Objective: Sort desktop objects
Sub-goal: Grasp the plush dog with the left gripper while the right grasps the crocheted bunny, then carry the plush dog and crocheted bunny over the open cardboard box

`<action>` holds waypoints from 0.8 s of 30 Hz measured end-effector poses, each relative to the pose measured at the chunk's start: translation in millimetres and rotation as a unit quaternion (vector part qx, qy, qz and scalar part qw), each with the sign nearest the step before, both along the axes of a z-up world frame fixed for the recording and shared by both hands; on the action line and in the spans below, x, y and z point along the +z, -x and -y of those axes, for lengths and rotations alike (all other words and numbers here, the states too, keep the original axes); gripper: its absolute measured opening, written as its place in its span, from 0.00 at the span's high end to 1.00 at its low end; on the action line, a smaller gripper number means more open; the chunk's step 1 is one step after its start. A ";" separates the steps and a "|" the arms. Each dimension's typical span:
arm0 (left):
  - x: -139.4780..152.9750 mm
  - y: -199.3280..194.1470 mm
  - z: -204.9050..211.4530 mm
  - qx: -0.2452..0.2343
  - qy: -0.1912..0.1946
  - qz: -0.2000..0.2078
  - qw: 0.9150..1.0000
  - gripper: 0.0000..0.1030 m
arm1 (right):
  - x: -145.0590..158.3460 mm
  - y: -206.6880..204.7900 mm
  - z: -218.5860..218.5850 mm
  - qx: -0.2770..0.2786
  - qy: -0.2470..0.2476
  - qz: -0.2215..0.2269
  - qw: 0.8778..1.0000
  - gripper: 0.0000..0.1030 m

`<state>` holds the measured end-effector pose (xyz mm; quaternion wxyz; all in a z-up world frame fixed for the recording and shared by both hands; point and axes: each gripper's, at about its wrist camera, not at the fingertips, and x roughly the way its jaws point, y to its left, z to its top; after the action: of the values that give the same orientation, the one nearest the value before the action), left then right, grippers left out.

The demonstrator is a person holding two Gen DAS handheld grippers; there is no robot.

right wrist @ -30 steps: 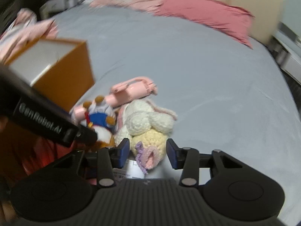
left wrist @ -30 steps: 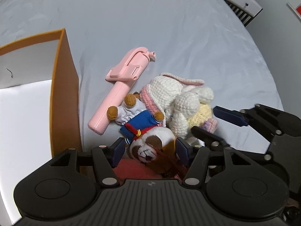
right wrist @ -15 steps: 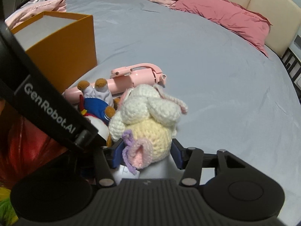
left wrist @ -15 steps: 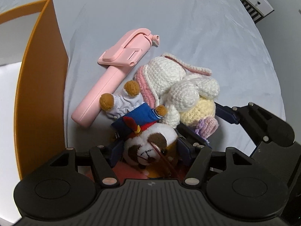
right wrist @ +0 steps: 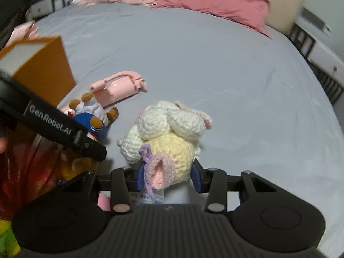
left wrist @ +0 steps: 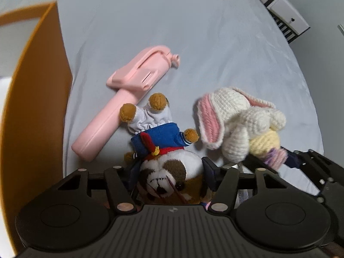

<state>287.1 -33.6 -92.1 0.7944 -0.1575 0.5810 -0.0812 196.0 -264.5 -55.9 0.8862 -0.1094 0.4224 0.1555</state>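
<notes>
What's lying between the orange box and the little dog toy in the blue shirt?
The pink selfie stick lies between the orange box and the dog toy, clearest in the left wrist view.

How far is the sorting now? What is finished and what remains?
Nothing shows as sorted yet. In hand: the left gripper has its fingers around the plush dog, the right gripper around the crochet bunny. Left: both toys and the pink selfie stick, lying beside the orange box.
</notes>
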 end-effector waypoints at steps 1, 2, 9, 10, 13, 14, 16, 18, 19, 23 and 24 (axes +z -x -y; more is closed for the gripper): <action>4.1 1.3 -0.4 0.001 -0.001 0.008 1.000 0.34 | 5.4 2.5 1.1 -0.004 0.000 0.009 1.000 0.58; 8.4 3.3 -0.1 0.002 -0.001 0.019 1.000 0.34 | 10.1 4.0 0.8 -0.007 0.000 0.019 1.000 0.58; 72.1 25.6 -15.0 0.007 0.036 0.103 0.994 0.34 | 55.8 33.8 0.3 -0.019 -0.020 0.078 0.997 0.59; 82.0 29.9 -19.0 0.006 0.039 0.114 0.993 0.34 | 60.6 38.8 -1.6 -0.020 -0.024 0.084 0.996 0.59; 103.1 36.1 -13.8 -0.001 0.040 0.146 0.988 0.34 | 78.0 55.8 -6.5 -0.018 -0.031 0.105 0.994 0.59; 110.9 41.0 -17.3 -0.005 0.039 0.153 0.987 0.34 | 83.4 61.2 -8.1 -0.018 -0.031 0.113 0.993 0.59; 124.4 52.5 -25.6 -0.013 0.035 0.163 0.986 0.34 | 93.0 70.9 -12.9 -0.018 -0.035 0.126 0.991 0.59; 134.5 57.3 -25.6 -0.018 0.025 0.169 0.985 0.34 | 102.0 80.3 -17.2 -0.018 -0.053 0.132 0.990 0.59; 139.0 62.9 -30.8 -0.019 0.023 0.170 0.985 0.34 | 106.4 84.8 -21.4 -0.016 -0.063 0.134 0.989 0.59; 151.6 99.3 -52.3 -0.022 0.014 0.179 0.983 0.34 | 120.7 103.9 -45.3 0.002 -0.085 0.149 0.985 0.58; 152.2 104.6 -54.4 -0.022 0.004 0.184 0.983 0.34 | 122.7 107.7 -54.0 0.009 -0.092 0.148 0.985 0.58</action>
<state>182.4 20.7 60.1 0.8852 -0.1297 0.4279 -0.1286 88.3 -210.5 66.8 0.9439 -0.0532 0.2693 0.1837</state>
